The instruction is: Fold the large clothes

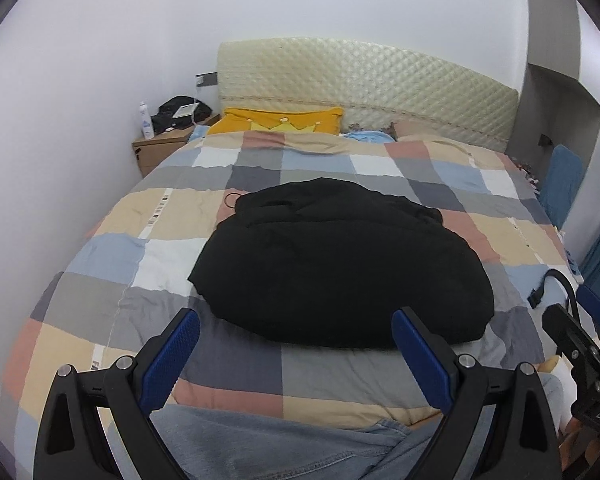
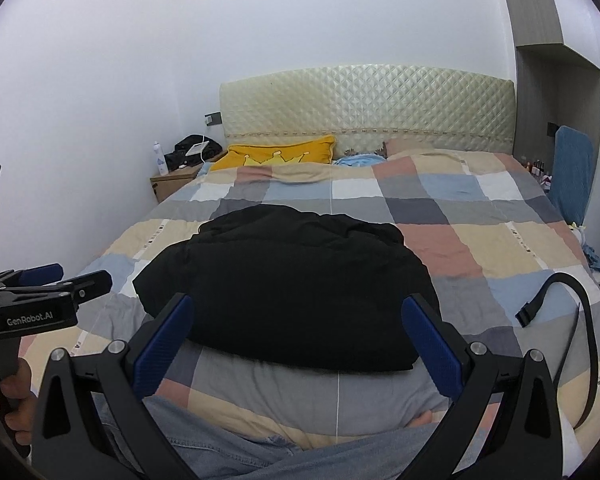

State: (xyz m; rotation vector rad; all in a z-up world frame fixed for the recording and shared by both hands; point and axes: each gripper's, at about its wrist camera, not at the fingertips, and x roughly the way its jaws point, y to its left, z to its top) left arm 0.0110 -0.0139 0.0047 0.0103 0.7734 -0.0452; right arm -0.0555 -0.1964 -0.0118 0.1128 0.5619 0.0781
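Your left gripper [image 1: 296, 324] hangs over the foot edge of the bed, its blue-padded jaws spread wide and holding nothing. Your right gripper [image 2: 296, 312] is beside it in the same posture, jaws fully parted and empty, also above the foot edge. Each tool shows at the margin of the other's camera: the right one as a black body at the right rim of the left wrist view, the left one as a black clamp marked "GenRobot.AI" at the left rim of the right wrist view, gripped by your left hand [image 2: 12, 396].

Just beyond both sets of fingertips lies the black garment [image 1: 340, 264], bundled into a rounded, bulky heap on the checked quilt [image 1: 112, 248]. It sits in the near half of the bed, roughly midway between the two side edges, its near hem close to the foot edge and apart from both grippers. A thin dark loop shows at its far left corner.

A black strap [image 2: 572, 304] with a buckle curls on the quilt near the right edge. At the head of the bed, a yellow crown pillow [image 1: 280, 120] rests against the quilted cream headboard [image 1: 364, 80]. A wooden nightstand [image 1: 160, 148] stands at the far left corner, carrying a white bottle [image 1: 146, 120] and a dark bag [image 1: 180, 110].
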